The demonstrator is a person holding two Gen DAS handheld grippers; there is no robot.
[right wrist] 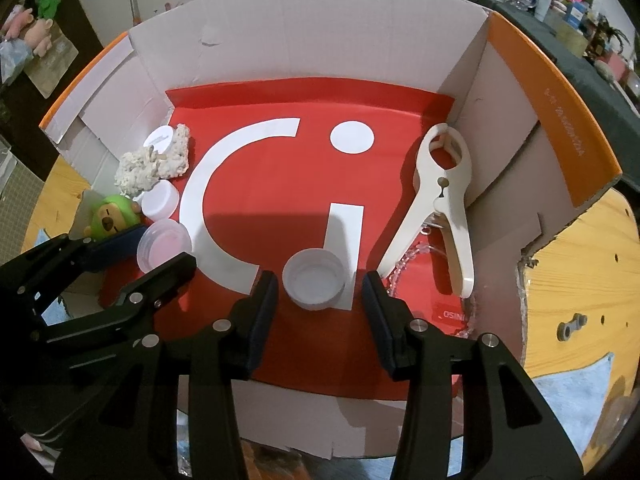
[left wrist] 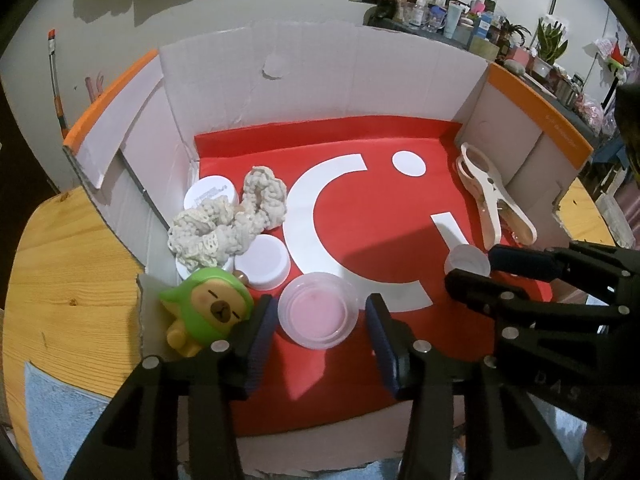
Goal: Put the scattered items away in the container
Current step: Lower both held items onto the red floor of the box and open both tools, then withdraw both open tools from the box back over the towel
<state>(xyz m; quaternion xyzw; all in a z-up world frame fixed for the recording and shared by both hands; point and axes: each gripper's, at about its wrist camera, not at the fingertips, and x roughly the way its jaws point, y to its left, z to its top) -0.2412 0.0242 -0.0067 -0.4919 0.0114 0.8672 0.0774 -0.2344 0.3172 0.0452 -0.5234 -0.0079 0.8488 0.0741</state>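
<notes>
Left wrist view: translucent pink-tinted pot [left wrist: 318, 316] upright on the red liner [left wrist: 380, 208] inside the cardboard box [left wrist: 320, 80], close to the box's front wall and toward its left side. Left gripper [left wrist: 320, 312] spread wide, one pad on either side of the pot, no contact evident. Right wrist view: small white cap [right wrist: 314, 286], open side up, also near the box's front wall but toward its right side, framed by the right gripper [right wrist: 320, 284], likewise spread and holding nothing. Farther out, against the box's left wall: capybara toy in a green hood [left wrist: 212, 308], touching or nearly touching the left gripper's outer finger; plain white jar [left wrist: 262, 262]; cream crocheted scrunchies [left wrist: 224, 224] heaped over a labelled white lid [left wrist: 210, 192]. Along the box's right wall: large cream clip [right wrist: 440, 200], lying over a clear plastic piece of uncertain kind. Outside the box: wooden tabletop [left wrist: 72, 260] and blue cloth [left wrist: 52, 400]. Likely hazards: toy nudged or tipped by the outer left finger during any sideways withdrawal; pot or cap dragged or flipped if a pad catches a rim on lifting; collision of the two tools, given their closeness over the box's front half; light cap skidding on the smooth liner under a glancing touch. Safest exit judged to be straight up and back, clear of the front wall's edge.
</notes>
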